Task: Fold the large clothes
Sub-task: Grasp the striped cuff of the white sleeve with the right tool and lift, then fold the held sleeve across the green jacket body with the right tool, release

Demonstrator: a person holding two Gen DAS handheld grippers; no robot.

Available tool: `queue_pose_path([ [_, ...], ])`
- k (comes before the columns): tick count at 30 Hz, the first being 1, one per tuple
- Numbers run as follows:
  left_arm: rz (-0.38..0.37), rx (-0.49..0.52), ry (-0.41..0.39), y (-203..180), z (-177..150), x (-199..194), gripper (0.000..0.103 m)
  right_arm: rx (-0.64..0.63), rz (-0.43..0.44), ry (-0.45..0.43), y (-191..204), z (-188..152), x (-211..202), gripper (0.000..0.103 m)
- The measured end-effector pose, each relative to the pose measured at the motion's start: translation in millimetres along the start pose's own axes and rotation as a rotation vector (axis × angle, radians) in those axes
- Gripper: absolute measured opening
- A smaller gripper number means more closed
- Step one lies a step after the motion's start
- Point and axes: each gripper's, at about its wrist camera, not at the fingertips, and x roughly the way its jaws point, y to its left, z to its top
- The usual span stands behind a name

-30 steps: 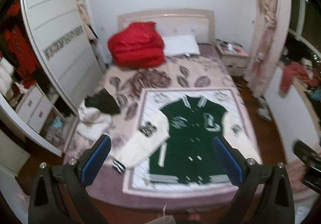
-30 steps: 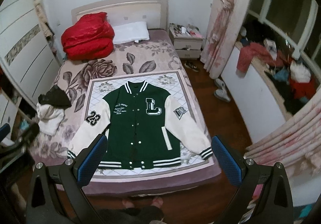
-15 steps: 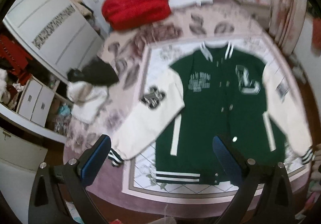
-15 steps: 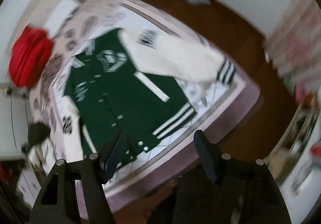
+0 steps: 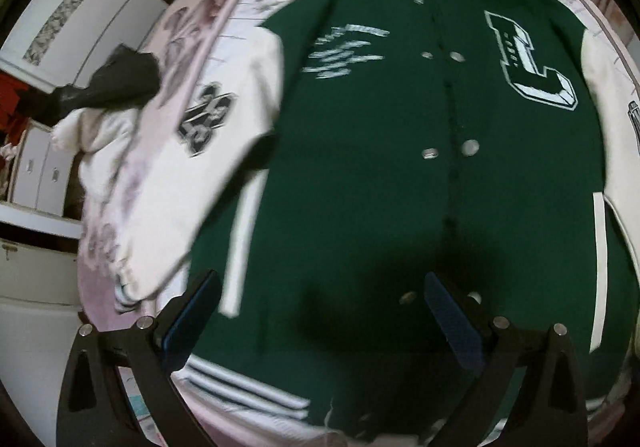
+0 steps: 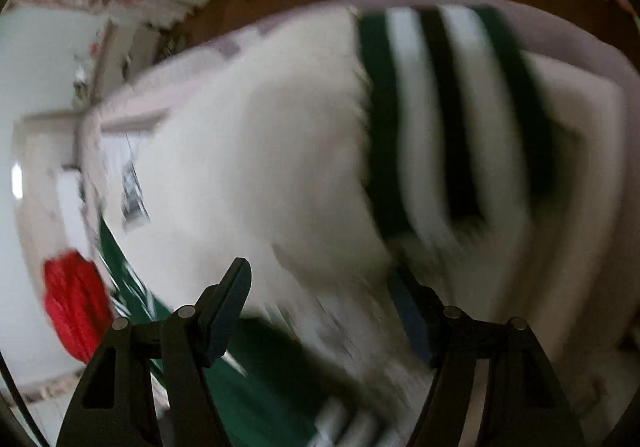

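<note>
The left gripper (image 5: pixel 320 311) is held wide apart, empty, above the green jacket (image 5: pixel 400 167) spread flat beneath it. The right gripper (image 6: pixel 320 307), narrowed partway from its widest, is poised empty over the blurred white sleeve (image 6: pixel 260 167), its striped cuff (image 6: pixel 440 107) ahead.

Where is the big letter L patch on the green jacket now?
In the left wrist view, the L patch sits upper right on the green jacket, right of the button line and beside the white sleeve.
</note>
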Motion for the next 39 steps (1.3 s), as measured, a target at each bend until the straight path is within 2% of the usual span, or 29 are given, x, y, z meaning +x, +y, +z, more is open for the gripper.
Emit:
queue_pose_path([
  [1,-0.005,0.012,-0.001,-8.9,3.1,3.9,0.103,0.007,0.014,-0.043,4.4,2.6,1.3,0.073],
  [2,-0.014,0.034,-0.009,-20.5,5.5,7.8,0.103,0.015,0.03,-0.087,6.7,5.8,2.0,0.06],
  [3,-0.021,0.051,-0.013,-27.7,7.4,9.2,0.103,0.02,0.014,-0.128,9.7,11.4,3.1,0.017],
  [4,-0.029,0.067,-0.016,-37.9,10.7,11.6,0.103,0.031,0.005,-0.152,13.3,17.5,1.6,0.009],
  [7,-0.087,0.114,-0.025,-71.8,24.2,9.1,0.103,0.072,-0.035,-0.321,27.9,41.2,-19.7,0.006],
  [9,-0.129,0.132,-0.035,-95.1,35.4,1.8,0.103,0.077,-0.038,-0.402,48.3,58.6,-36.6,0.005],
  [12,-0.223,0.178,-0.04,-141.4,61.5,-9.2,0.103,-0.003,-0.029,-0.453,96.0,79.8,-46.9,0.005],
  [14,-0.258,0.226,-0.054,-178.2,80.3,-13.3,0.103,-0.078,-0.049,-0.477,129.3,88.8,-47.9,0.005],
  [17,-0.283,0.262,-0.058,-223.2,110.0,-7.8,0.103,-0.127,-0.055,-0.517,161.9,106.3,-63.9,0.005],
  [20,-0.279,0.297,-0.045,-260.6,136.9,11.5,0.103,-0.167,-0.042,-0.576,196.9,108.9,-85.1,0.005],
  [24,-0.298,0.304,0.017,-280.0,152.6,40.8,0.103,-0.3,-0.041,-0.618,251.6,102.0,-101.2,0.005],
  [28,-0.323,0.324,-0.015,-272.6,152.5,35.9,0.103,-0.472,-0.021,-0.598,307.0,69.9,-93.6,0.005],
  [32,-0.358,0.258,-0.011,-221.5,147.8,35.7,0.103,-0.676,0.006,-0.528,372.0,8.5,-73.9,0.005],
  [35,-0.361,0.148,-0.017,-145.8,138.3,35.9,0.103,-0.844,0.017,-0.44,417.4,-52.4,-43.0,0.005],
  [37,-0.344,0.058,-0.015,-80.9,125.8,40.9,0.103,-0.962,0.032,-0.362,445.5,-102.7,-15.4,0.005],
  [39,-0.28,-0.044,-0.012,-2.0,106.9,51.6,0.103,-1.082,0.039,-0.271,466.6,-162.4,19.6,0.005],
])
